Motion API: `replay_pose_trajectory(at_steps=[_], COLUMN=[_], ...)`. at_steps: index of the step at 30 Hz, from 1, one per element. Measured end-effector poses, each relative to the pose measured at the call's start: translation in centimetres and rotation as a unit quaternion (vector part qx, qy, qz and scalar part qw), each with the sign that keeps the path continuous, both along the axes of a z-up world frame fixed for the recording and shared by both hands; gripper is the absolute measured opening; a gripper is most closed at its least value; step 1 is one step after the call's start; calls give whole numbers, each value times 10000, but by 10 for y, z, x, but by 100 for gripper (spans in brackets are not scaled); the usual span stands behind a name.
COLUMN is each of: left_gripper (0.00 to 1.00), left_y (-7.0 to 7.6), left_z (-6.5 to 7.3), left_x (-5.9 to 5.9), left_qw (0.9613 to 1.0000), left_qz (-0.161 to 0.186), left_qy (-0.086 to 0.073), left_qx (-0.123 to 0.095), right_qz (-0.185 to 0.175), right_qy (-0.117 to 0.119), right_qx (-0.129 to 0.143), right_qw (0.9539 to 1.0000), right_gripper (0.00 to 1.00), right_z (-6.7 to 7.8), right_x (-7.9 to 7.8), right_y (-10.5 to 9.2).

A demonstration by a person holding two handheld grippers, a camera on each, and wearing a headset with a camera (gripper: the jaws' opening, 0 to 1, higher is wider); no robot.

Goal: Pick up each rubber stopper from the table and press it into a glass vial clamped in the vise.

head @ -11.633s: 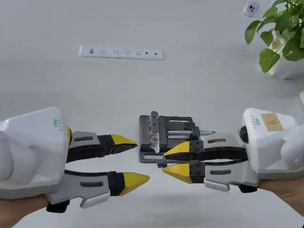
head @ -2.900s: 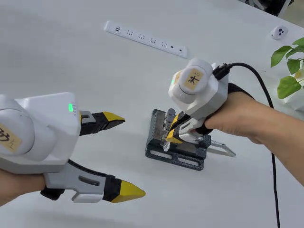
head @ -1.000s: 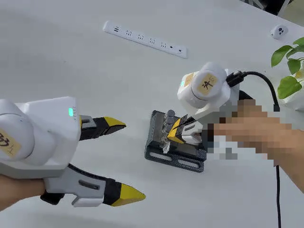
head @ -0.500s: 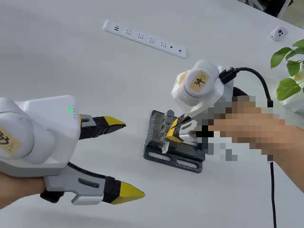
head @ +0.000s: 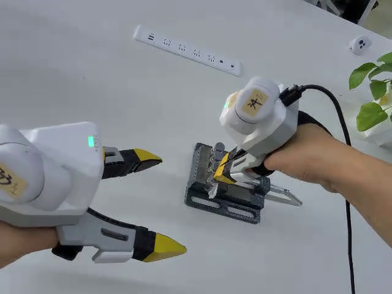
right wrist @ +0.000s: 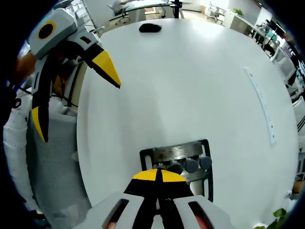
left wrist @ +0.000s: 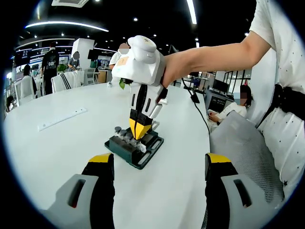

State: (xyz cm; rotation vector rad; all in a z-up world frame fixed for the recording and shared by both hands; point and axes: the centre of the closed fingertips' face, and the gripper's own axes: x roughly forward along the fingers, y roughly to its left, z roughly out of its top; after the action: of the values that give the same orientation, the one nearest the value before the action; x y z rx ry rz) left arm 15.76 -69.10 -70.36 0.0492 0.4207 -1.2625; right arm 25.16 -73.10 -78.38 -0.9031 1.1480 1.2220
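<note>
**Pressing straight down at the near end of the row**

The right tongs [head: 222, 174] are held nose-down right over the vise [head: 226, 205], clenched with the yellow tips met. It can't be told from these angles whether a stopper is pinched under them or just being pushed on; that spot is hidden by the tips themselves.

In the right gripper view, three rubber stoppers [right wrist: 191, 165] are seen already seated, lined up just beside the tips along the vise's clamping slot. So the long axis of the row runs along the slot, and the tongs are parked at one end of it, with the capped tops trailing off to one side. The vials [head: 211, 187] are gripped upright, so the push is probably meant to go straight down along the vial's own axis, not across the row.

The left tongs [head: 166, 205] are spread wide, nothing in them, hovering above the counter [head: 122, 92] well apart from the vise. The right side is clearly the nearer one, so the next press is best left to it.
</note>
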Motion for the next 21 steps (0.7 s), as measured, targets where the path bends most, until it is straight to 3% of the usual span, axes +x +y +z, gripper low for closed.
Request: replay_pose_trajectory(at_steps=[14, 21], left_gripper=[77, 77], left_y=[-2, 1], left_z=[0, 2], left_x=[1, 1], left_qw=[10000, 10000], left_qz=[-40, 1], left_qy=[-10, -9], left_qx=[-1, 2], right_qz=[87, -67], right_qy=[81, 140], right_qx=[-172, -158], right_qw=[9998, 9998], right_gripper=[0, 0], right_z=[-1, -1], right_x=[1, 0], right_y=[2, 0])
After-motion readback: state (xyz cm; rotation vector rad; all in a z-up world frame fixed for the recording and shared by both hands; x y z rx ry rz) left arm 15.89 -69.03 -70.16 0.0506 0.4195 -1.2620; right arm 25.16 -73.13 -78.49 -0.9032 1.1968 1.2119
